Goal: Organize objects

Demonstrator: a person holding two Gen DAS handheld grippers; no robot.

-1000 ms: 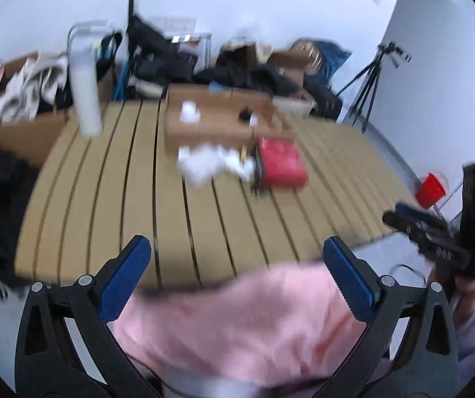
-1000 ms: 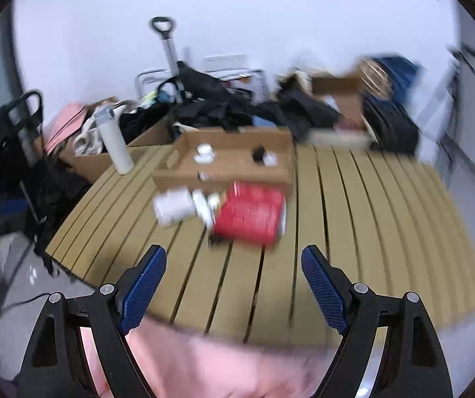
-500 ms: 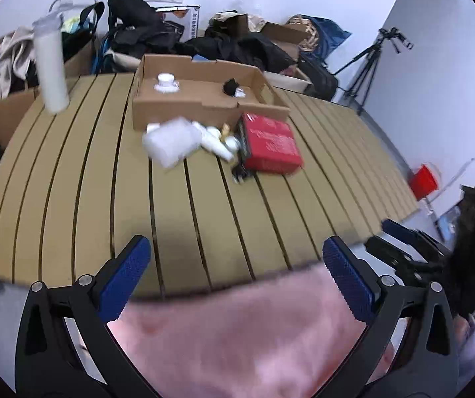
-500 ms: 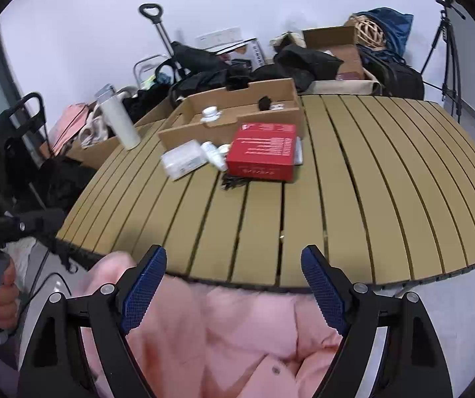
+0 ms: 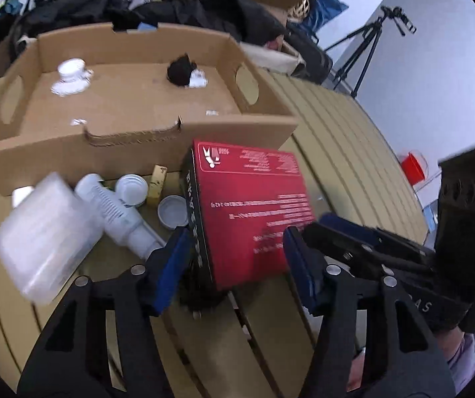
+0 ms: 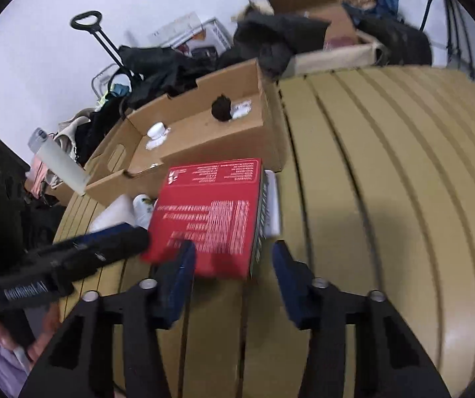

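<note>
On the slatted desk point(image 6: 386, 199), just before the nearly bare cardboard tray point(image 5: 131, 99), lies the red box point(image 5: 250, 205), both grippers, left point(image 5: 234, 262) and right point(image 6: 232, 265), spread around it ungripped, so sorting looks barely begun.

A table of tan wooden slats point(image 6: 386, 199) with dark gaps is seen. On it a shallow open brown cardboard tray point(image 5: 131, 106) is placed, with a flat red rectangular box point(image 5: 250, 205) just in front of it. Beside the red box are laid a white plastic bottle point(image 5: 118, 215), a clear plastic container point(image 5: 41, 232), and two small round lids point(image 5: 171, 212).
</note>
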